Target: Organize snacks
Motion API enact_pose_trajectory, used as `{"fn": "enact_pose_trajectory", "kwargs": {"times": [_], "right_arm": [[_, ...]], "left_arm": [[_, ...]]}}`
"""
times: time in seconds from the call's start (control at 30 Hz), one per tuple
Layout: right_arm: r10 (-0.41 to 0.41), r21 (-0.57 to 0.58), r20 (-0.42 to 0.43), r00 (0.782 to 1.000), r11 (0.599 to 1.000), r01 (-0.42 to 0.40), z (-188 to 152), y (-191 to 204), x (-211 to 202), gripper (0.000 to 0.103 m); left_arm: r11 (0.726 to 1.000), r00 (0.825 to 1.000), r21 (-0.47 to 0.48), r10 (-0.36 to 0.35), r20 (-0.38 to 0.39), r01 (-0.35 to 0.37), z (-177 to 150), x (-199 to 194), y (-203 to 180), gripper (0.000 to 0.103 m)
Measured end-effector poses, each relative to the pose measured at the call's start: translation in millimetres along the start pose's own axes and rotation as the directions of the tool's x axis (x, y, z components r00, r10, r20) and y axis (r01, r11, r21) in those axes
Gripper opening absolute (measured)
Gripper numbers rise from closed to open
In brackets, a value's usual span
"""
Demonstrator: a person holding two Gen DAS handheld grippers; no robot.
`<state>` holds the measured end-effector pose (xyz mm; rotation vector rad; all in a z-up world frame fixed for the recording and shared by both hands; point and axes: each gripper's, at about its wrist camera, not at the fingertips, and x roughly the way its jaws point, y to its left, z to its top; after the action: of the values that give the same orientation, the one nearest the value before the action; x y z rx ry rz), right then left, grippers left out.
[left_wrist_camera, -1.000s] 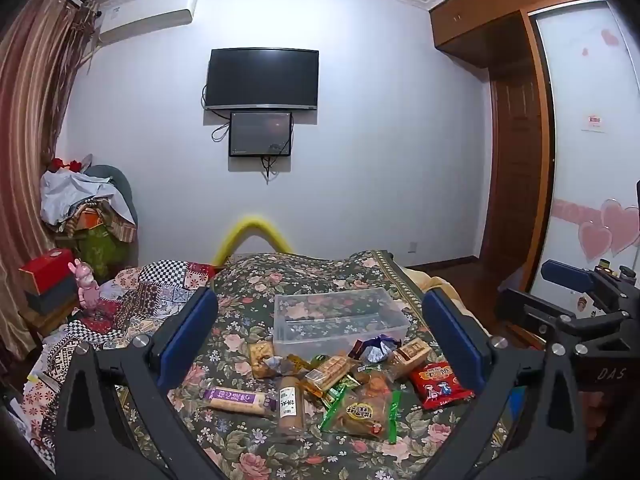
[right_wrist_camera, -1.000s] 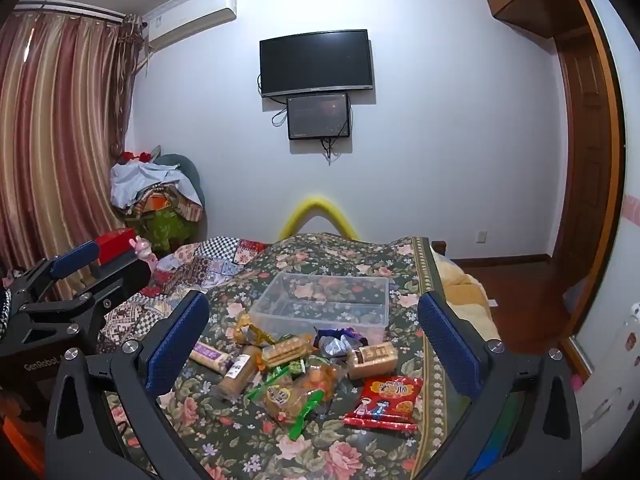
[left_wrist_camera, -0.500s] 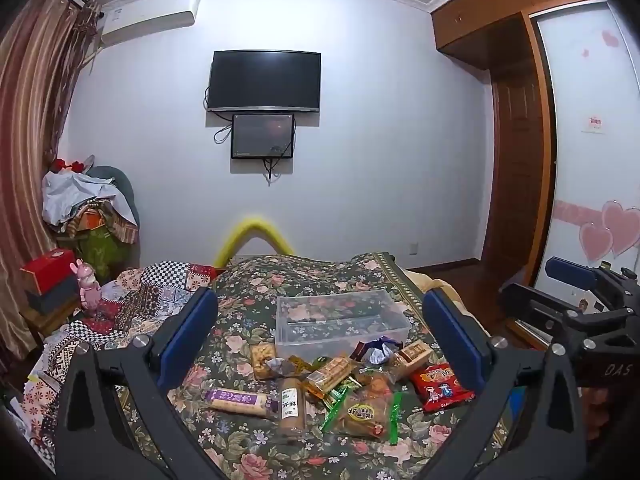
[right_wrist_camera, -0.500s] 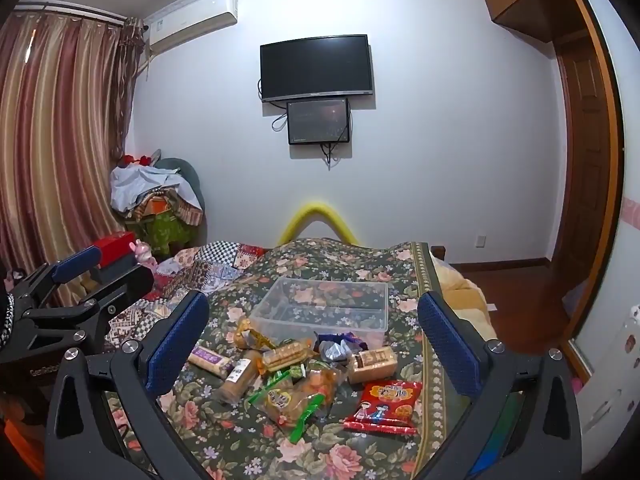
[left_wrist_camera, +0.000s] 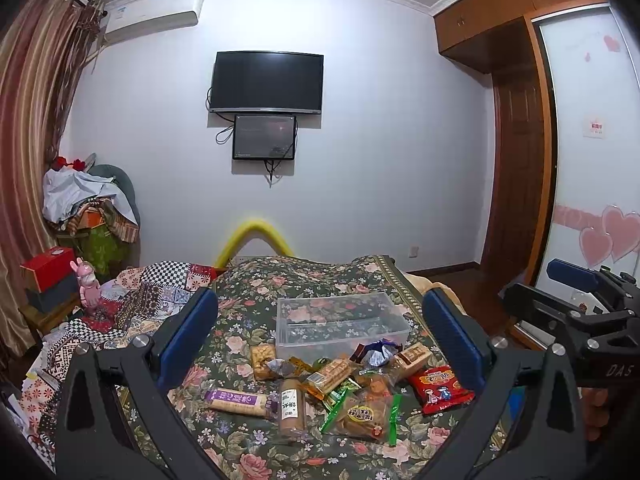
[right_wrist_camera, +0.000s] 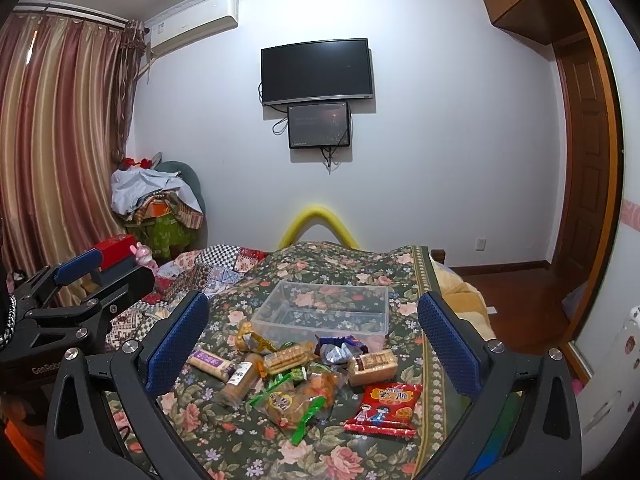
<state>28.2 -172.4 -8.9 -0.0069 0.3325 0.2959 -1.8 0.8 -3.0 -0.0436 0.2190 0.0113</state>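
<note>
Both claws hang above the near end of a bed (left_wrist_camera: 280,276) covered with a dark floral spread, and both stand wide with nothing between their blue pads. The left claw (left_wrist_camera: 320,340) frames the whole pile of snacks (left_wrist_camera: 340,380), which lies on the spread below and ahead of it, well apart from either pad. The right claw (right_wrist_camera: 312,340) frames the same pile from a little further right, also clear of it. Just behind the pile sits a clear plastic bin (left_wrist_camera: 340,320), with only the flower pattern showing through its walls. At the left of the pile lies a purple-wrapped biscuit pack (left_wrist_camera: 236,400), and just beside it a brown tube-shaped pack (left_wrist_camera: 292,406) with a white label. In the middle a clear bag of orange-brown pieces with green edges (left_wrist_camera: 364,408) lies nearest the claws, touching a tan cracker pack (left_wrist_camera: 328,374) behind it. A blue and silver wrapper (left_wrist_camera: 376,354) rests against the front wall of the bin, next to a small brown boxy pack (left_wrist_camera: 414,358). A red packet (left_wrist_camera: 438,390) with cartoon figures lies at the right edge of the pile, close under the left claw's right pad. In the left wrist view the right claw appears at the right edge, off the bed's side; in the right wrist view the left claw shows at the left edge over a patchwork quilt (right_wrist_camera: 208,276). A dark television (right_wrist_camera: 316,70) hangs on the far wall.
</note>
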Motion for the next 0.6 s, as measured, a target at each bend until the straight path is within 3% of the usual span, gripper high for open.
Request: {"fn": "enact_pose_trajectory", "kwargs": {"times": [0.6], "right_arm": [[0.003, 0.002, 0.01, 1.0, 1.0, -0.003, 2.9, 1.0, -3.9, 0.103]], "left_arm": [[1.0, 1.0, -0.007, 0.0, 0.001, 0.0, 0.2, -1.4, 0.7, 0.103]]}}
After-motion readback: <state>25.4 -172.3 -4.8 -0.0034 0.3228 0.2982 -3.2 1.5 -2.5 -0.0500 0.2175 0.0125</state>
